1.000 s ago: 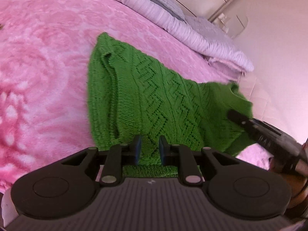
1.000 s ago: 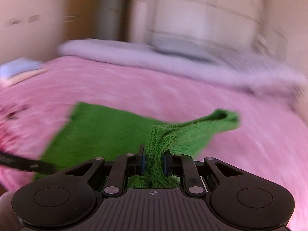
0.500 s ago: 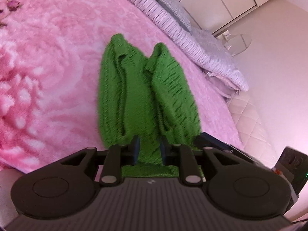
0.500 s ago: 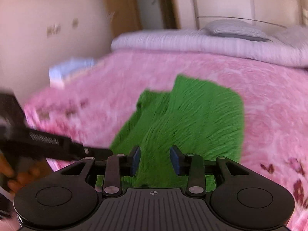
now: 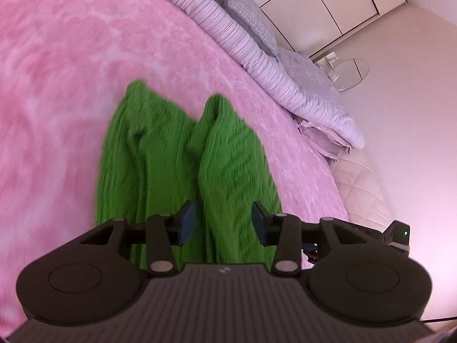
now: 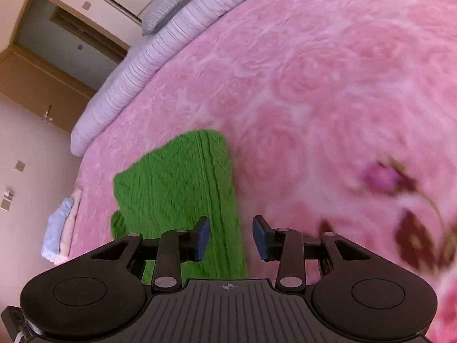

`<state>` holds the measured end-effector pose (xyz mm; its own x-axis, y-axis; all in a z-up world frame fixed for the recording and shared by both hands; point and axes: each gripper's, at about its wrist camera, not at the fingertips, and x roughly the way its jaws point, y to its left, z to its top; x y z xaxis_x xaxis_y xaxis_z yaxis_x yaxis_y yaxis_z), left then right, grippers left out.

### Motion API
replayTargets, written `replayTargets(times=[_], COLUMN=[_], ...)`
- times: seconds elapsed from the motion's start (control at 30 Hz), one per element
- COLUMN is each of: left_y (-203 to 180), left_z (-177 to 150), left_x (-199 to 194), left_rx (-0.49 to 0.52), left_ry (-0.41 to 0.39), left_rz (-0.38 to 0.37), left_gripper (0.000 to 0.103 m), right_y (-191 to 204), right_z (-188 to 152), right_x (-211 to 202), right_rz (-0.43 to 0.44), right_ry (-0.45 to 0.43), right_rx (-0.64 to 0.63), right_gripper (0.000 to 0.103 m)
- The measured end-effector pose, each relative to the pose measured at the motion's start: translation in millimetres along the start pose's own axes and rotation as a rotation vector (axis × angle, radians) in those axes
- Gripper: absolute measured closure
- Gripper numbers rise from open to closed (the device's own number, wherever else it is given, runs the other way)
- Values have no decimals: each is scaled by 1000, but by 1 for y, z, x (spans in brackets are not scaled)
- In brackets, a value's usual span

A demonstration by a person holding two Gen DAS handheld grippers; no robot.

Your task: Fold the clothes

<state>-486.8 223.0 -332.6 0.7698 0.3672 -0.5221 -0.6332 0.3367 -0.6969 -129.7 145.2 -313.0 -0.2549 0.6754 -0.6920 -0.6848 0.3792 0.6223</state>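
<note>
A green knitted sweater point(image 5: 177, 157) lies on the pink bed cover point(image 5: 57, 65), folded lengthwise with two raised folds side by side. My left gripper point(image 5: 224, 223) is open just above its near end, holding nothing. In the right wrist view the sweater point(image 6: 182, 188) is a flat narrow rectangle. My right gripper point(image 6: 231, 235) is open and empty over the sweater's near right edge. Part of the right gripper's body point(image 5: 397, 234) shows at the right of the left wrist view.
A striped lilac duvet point(image 5: 257, 51) and grey pillow point(image 5: 242, 14) lie along the head of the bed. Folded light clothes point(image 6: 60, 228) lie at the bed's left edge. Wardrobe doors point(image 5: 328, 5) and a wooden door point(image 6: 51, 63) stand behind.
The right gripper carried the sweater's right side over onto the rest, then opened and let go. The left gripper, shut on the near hem before, has opened. Both have drawn back a little.
</note>
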Motion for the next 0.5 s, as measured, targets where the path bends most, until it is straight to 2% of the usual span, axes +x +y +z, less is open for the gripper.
replayTargets(times=[0.07, 0.17, 0.27, 0.5], left_y=[-2, -1, 5, 17], left_z=[14, 27, 35, 38], left_x=[16, 38, 60, 85], left_rx=[33, 76, 71, -14], left_ry=[-1, 18, 39, 27], left_rz=[17, 53, 85, 28], left_gripper=[61, 61, 60, 60], right_y=[2, 2, 1, -14], right_z=[12, 23, 29, 31], right_x=[9, 23, 33, 44], right_rz=[-15, 12, 47, 104], right_ry=[4, 25, 47, 56], right_rx=[-5, -35, -73, -60], right_gripper=[65, 65, 65, 65])
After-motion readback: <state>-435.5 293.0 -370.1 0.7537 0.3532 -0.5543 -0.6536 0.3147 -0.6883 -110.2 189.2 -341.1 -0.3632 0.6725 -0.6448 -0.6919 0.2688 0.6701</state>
